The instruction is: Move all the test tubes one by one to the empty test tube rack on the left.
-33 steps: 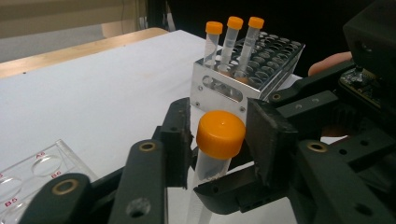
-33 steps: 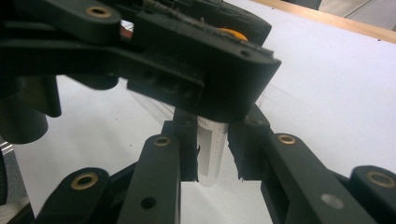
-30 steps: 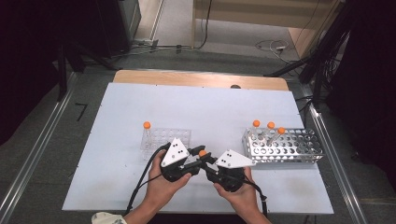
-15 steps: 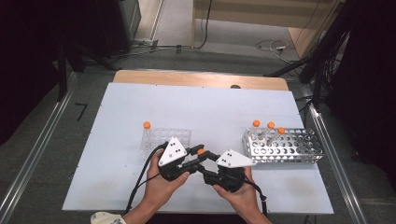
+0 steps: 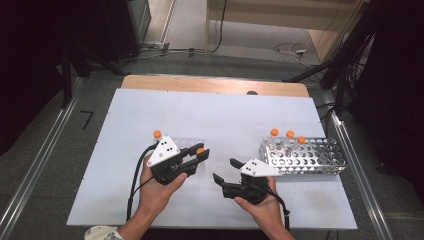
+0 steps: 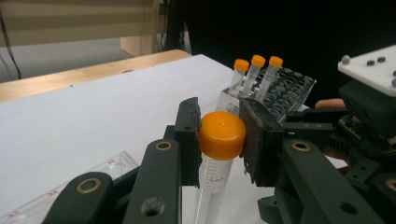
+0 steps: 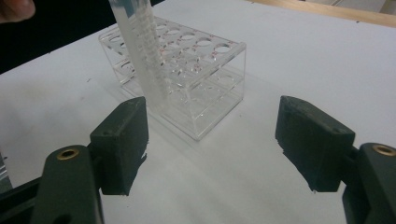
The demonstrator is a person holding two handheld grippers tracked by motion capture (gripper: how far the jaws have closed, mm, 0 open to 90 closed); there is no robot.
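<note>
My left gripper (image 5: 202, 153) is shut on the orange cap of a clear tube (image 6: 212, 183), which hangs below its jaws just above the table. Behind that gripper stands a clear plastic rack (image 5: 188, 143) with one orange-capped tube (image 5: 157, 134) in its far left corner. My right gripper (image 5: 225, 169) is to the right of the left one; its jaws have just been opening and nothing lies between them. In the right gripper view the hanging tube (image 7: 140, 51) shows above the left jaw, in front of the clear rack (image 7: 187, 79).
A metal rack (image 5: 310, 157) with many holes stands at the right and holds three orange-capped tubes (image 5: 287, 135) at its far left end. The white board (image 5: 225, 115) lies on a wooden table whose far edge (image 5: 215, 85) shows.
The two grippers were close together at the tube. The right gripper has opened and let go of it, and the left gripper has moved away to the left and up with the tube.
</note>
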